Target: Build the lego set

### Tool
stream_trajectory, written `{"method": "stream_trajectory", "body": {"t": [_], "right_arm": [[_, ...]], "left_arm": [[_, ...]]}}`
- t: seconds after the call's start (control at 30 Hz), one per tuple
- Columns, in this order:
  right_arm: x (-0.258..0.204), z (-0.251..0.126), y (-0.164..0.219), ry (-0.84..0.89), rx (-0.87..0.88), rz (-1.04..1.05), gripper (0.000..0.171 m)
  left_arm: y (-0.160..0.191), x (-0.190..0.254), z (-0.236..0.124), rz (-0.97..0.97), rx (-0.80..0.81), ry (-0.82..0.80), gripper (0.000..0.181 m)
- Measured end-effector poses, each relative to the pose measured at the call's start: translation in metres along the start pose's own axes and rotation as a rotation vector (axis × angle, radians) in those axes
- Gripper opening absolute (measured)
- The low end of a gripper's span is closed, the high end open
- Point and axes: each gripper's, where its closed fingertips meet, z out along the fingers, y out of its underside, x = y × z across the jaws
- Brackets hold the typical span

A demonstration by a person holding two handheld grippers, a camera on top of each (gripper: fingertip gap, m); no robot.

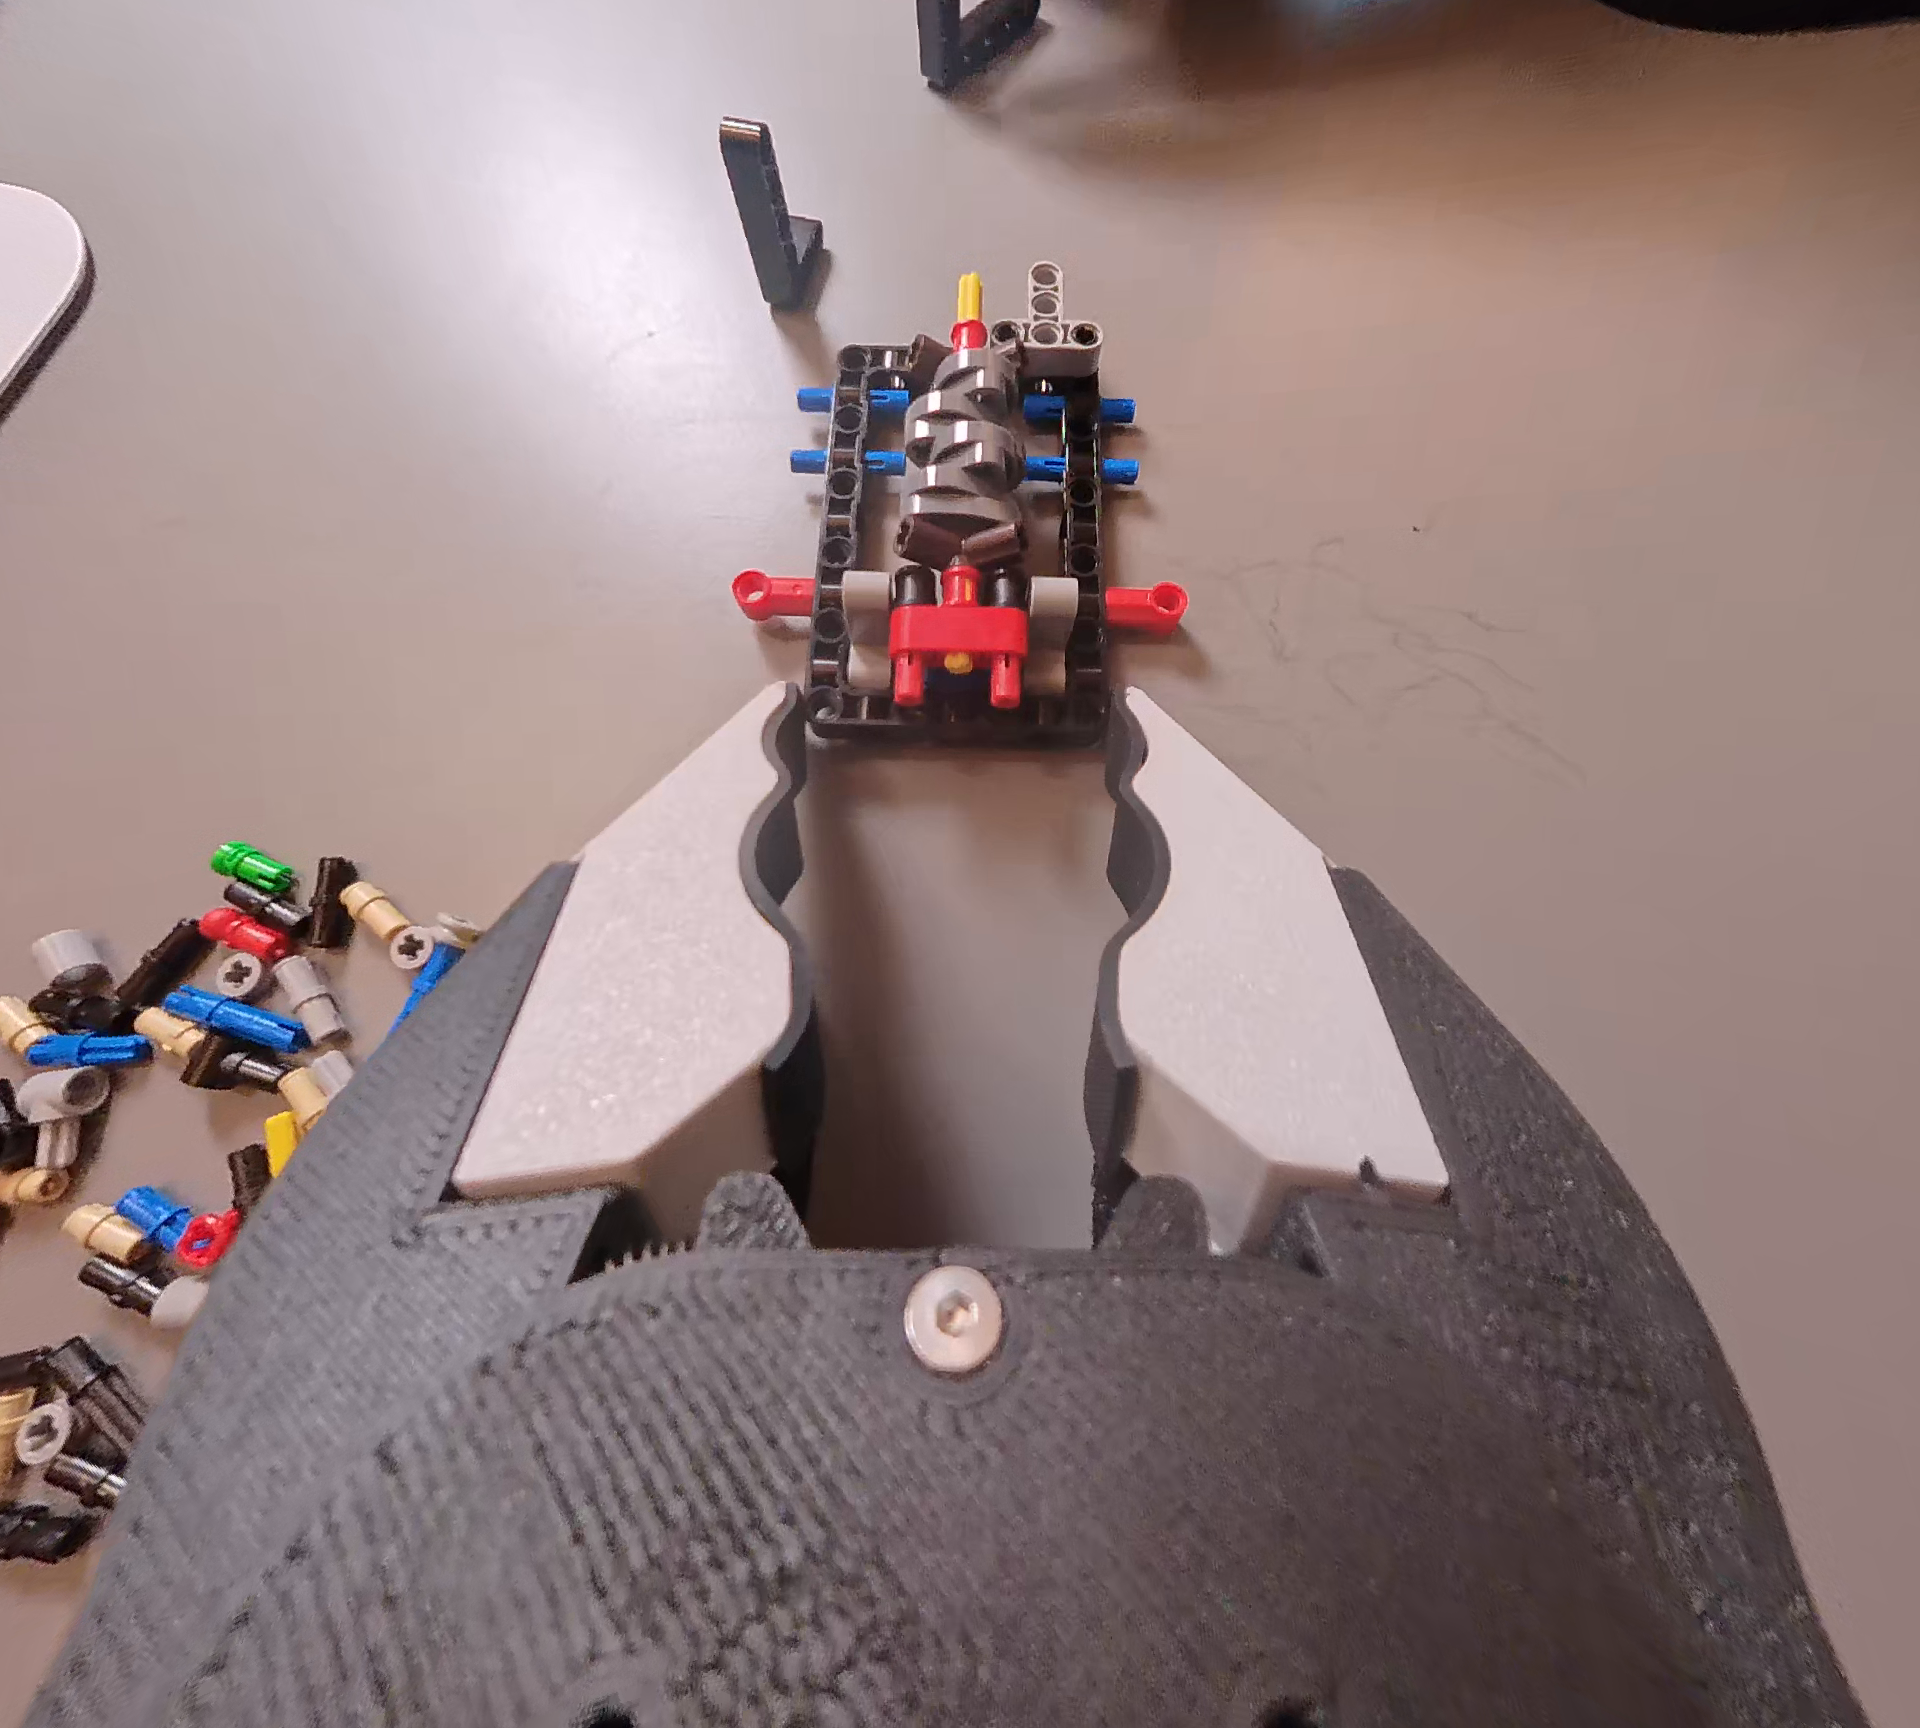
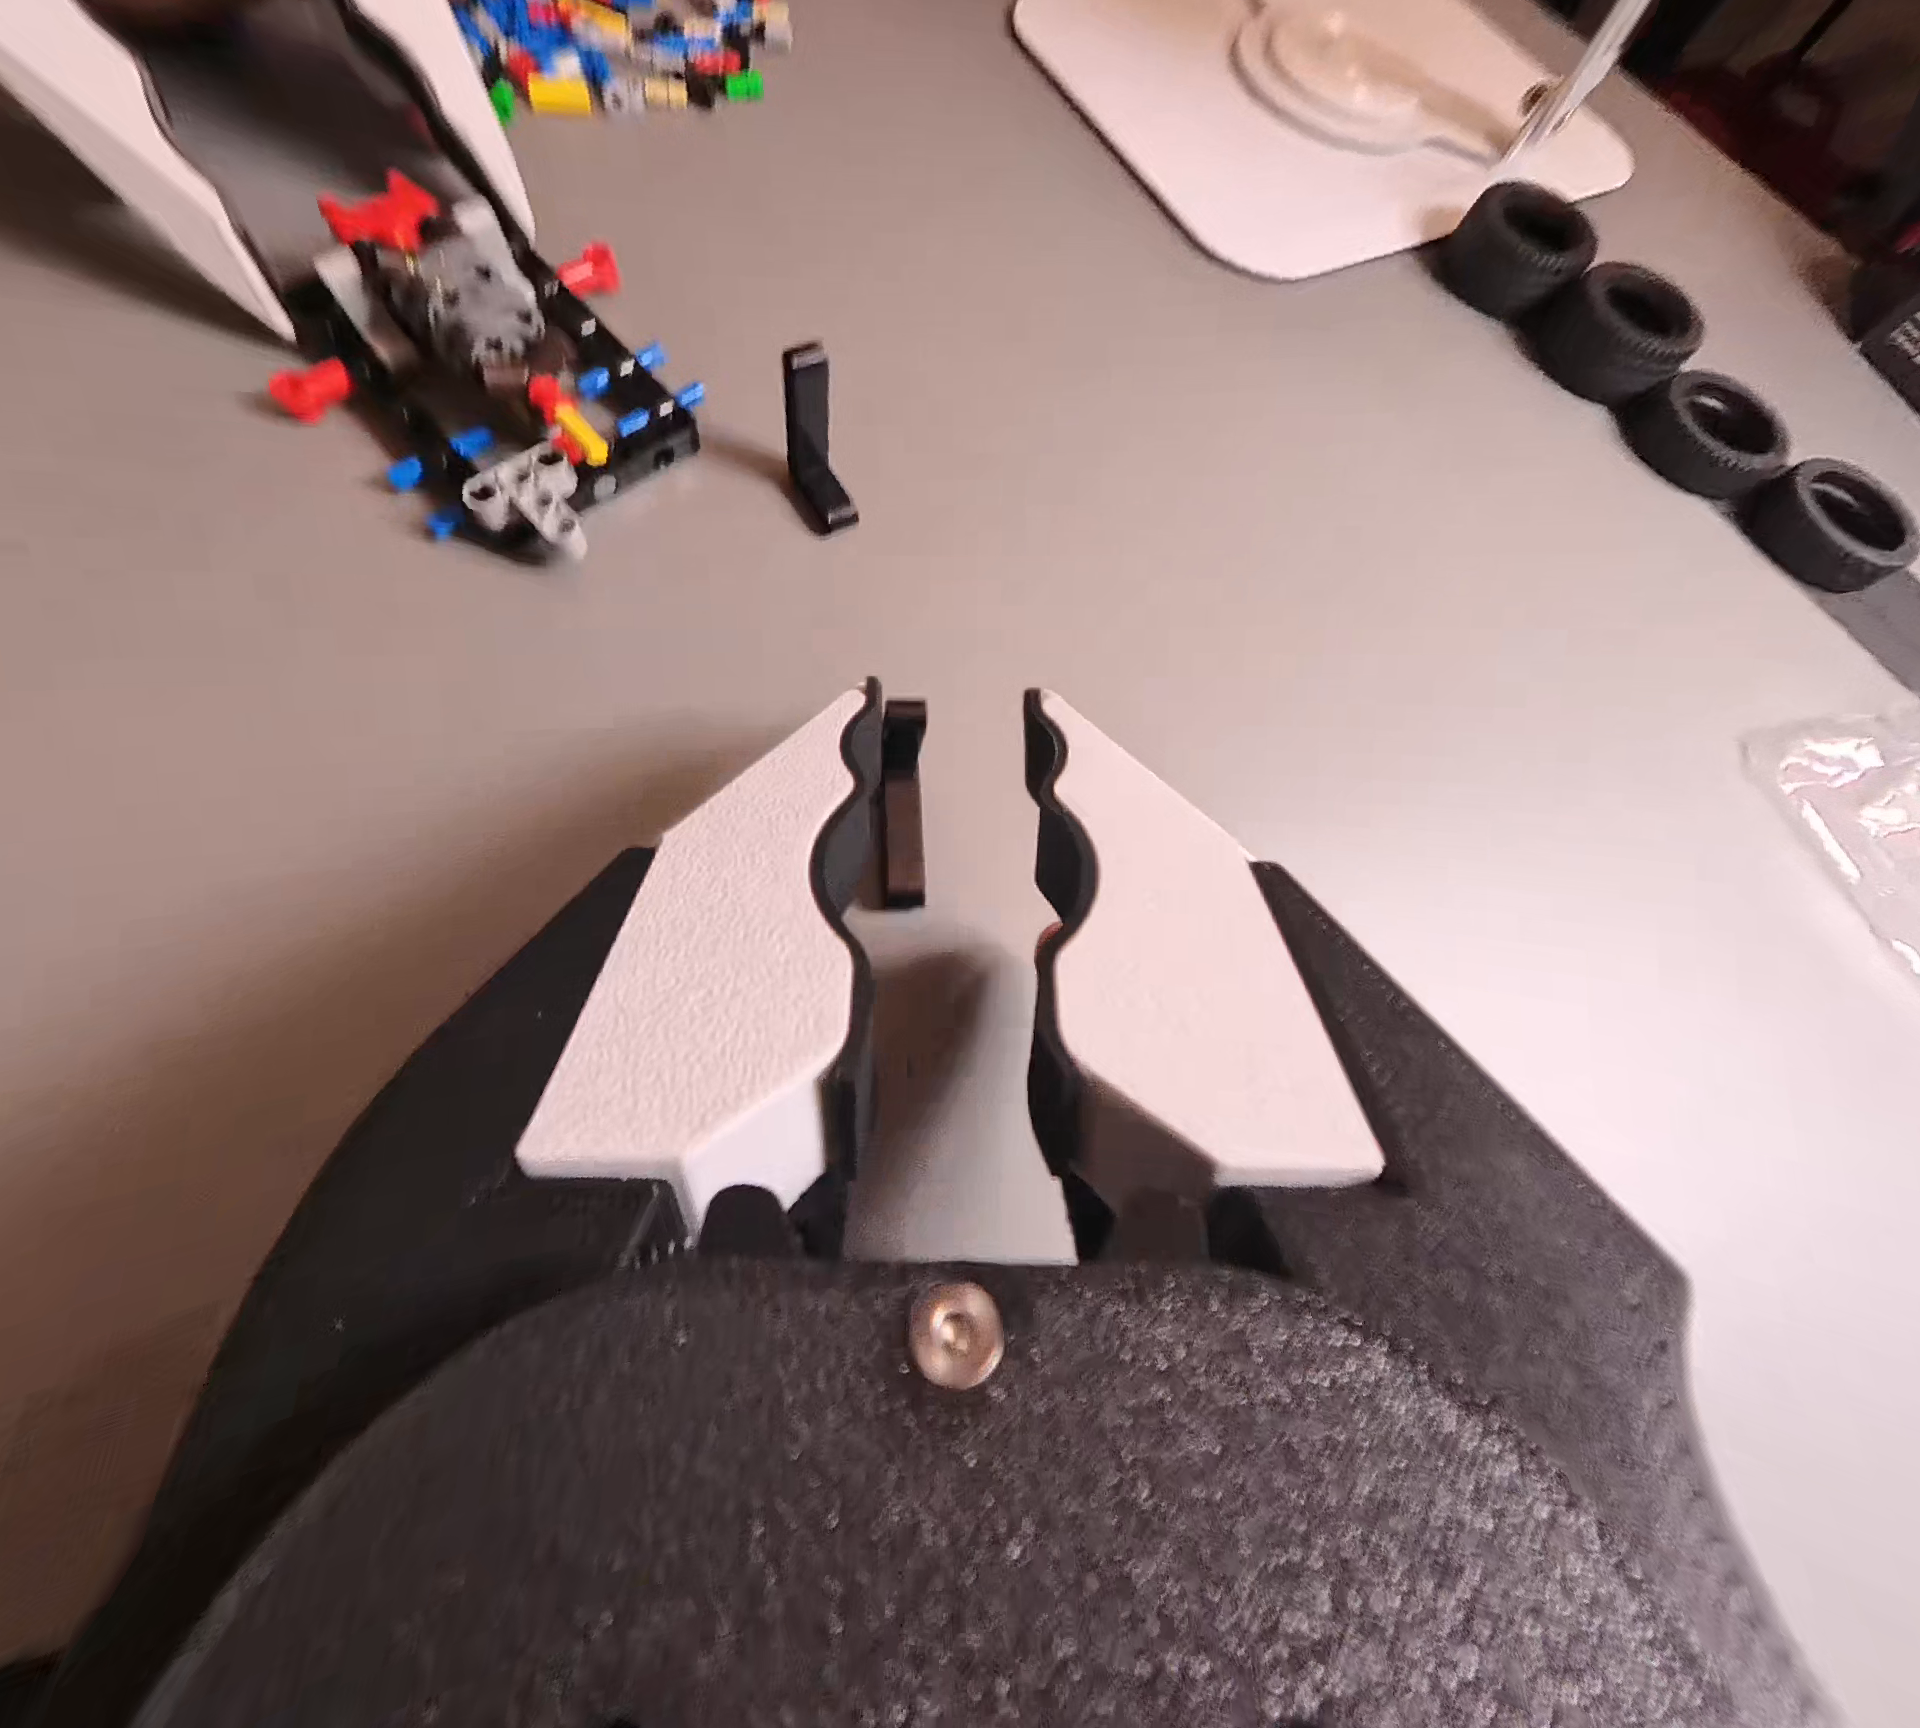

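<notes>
A black lego frame [image 1: 844, 473] with a grey crankshaft, blue pins and red parts lies on the table, also in the right wrist view [image 2: 634, 390]. My left gripper [image 1: 958, 722] has its fingertips against both sides of the frame's near end and holds it. Two black L-shaped beams stand on the table. One [image 1: 774, 213] is beside the frame, also in the right wrist view [image 2: 816, 442]. The other [image 2: 902, 795] stands between the fingers of my right gripper [image 2: 951, 702], close to the left pad, with a gap to the right pad. The right gripper is open.
A pile of small mixed pins and connectors [image 1: 187, 1003] lies left of my left gripper, also in the right wrist view [image 2: 623, 37]. A white lamp base [image 2: 1320, 109], a row of black tyres [image 2: 1662, 390] and a clear plastic bag [image 2: 1839, 795] lie to the right. The left gripper's tips are roughly 20 cm from the right gripper's.
</notes>
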Motion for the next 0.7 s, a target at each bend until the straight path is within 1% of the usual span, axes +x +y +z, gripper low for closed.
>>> {"method": "stream_trajectory", "body": {"t": [0.07, 0.17, 0.2, 0.23, 0.3, 0.37, 0.43, 0.47, 0.53, 0.6, 0.7], "right_arm": [[-0.008, 0.001, 0.013, -0.034, -0.081, -0.039, 0.026], [-0.011, 0.001, 0.024, -0.025, -0.155, -0.102, 0.025], [-0.012, 0.001, 0.025, -0.023, -0.170, -0.116, 0.019], [-0.012, 0.001, 0.026, -0.013, -0.181, -0.135, 0.008], [-0.012, 0.001, 0.026, 0.006, -0.200, -0.171, 0.005], [-0.016, 0.000, 0.025, -0.008, -0.202, -0.189, 0.005], [-0.030, -0.001, 0.013, -0.068, -0.137, -0.191, 0.004], [-0.038, -0.002, 0.001, -0.101, -0.090, -0.180, 0.000], [-0.066, -0.004, -0.026, -0.208, 0.009, -0.155, 0.000], [-0.103, -0.002, -0.049, -0.333, 0.071, -0.162, 0.000], [-0.137, 0.009, -0.061, -0.401, 0.078, -0.215, 0.000]], "left_arm": [[0.000, -0.001, 0.000, -0.001, 0.000, -0.004, 0.057], [0.000, -0.001, 0.000, 0.002, 0.000, -0.011, 0.057], [0.000, -0.001, 0.000, 0.004, -0.001, -0.013, 0.057], [0.000, -0.002, 0.000, 0.004, -0.001, -0.015, 0.057], [0.000, -0.001, 0.000, 0.008, 0.001, -0.011, 0.057], [-0.005, 0.000, -0.004, 0.027, 0.037, 0.006, 0.065], [-0.021, -0.003, -0.017, 0.019, 0.135, 0.002, 0.065], [-0.034, -0.003, -0.025, 0.006, 0.204, 0.011, 0.062], [-0.057, 0.010, -0.037, -0.025, 0.318, 0.080, 0.052], [-0.068, 0.029, -0.033, -0.046, 0.340, 0.154, 0.048], [-0.061, 0.057, -0.016, -0.016, 0.277, 0.229, 0.043]]}}
